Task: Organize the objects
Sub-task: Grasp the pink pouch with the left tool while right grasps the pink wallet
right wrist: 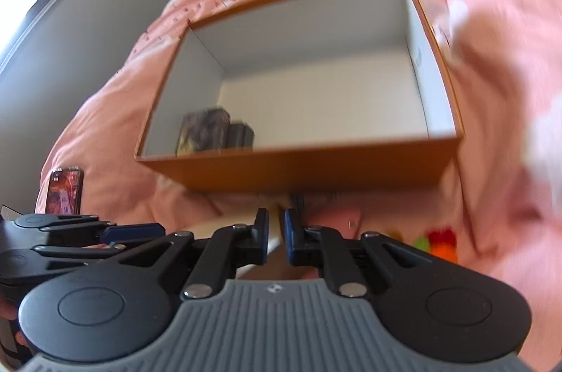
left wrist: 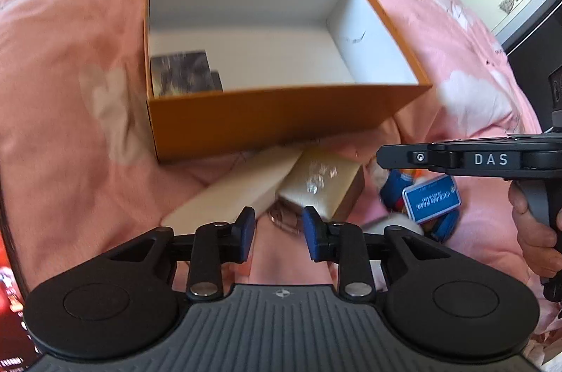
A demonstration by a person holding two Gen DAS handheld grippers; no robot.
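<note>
An orange box (left wrist: 281, 119) with a white inside stands open on the pink bedding. In its near left corner lie two dark patterned packs (left wrist: 182, 73) (right wrist: 210, 130). In front of the box lie a long beige flat box (left wrist: 239, 186), a gold box with silver lettering (left wrist: 319, 179) and a blue tin (left wrist: 432, 200). My left gripper (left wrist: 278, 221) hovers open over the gold box's near end, nothing between its pads. My right gripper (right wrist: 275, 218) hangs over the beige box with only a narrow gap between its pads, holding nothing. It enters the left wrist view side-on (left wrist: 384, 158), above the blue tin.
A small ring-like object (left wrist: 281, 219) lies on the bedding below the left pads. Red, orange and green small things (right wrist: 439, 238) lie blurred at the right. A red picture pack (right wrist: 65, 189) stands at the bed's left edge. A grey wall and a window are beyond.
</note>
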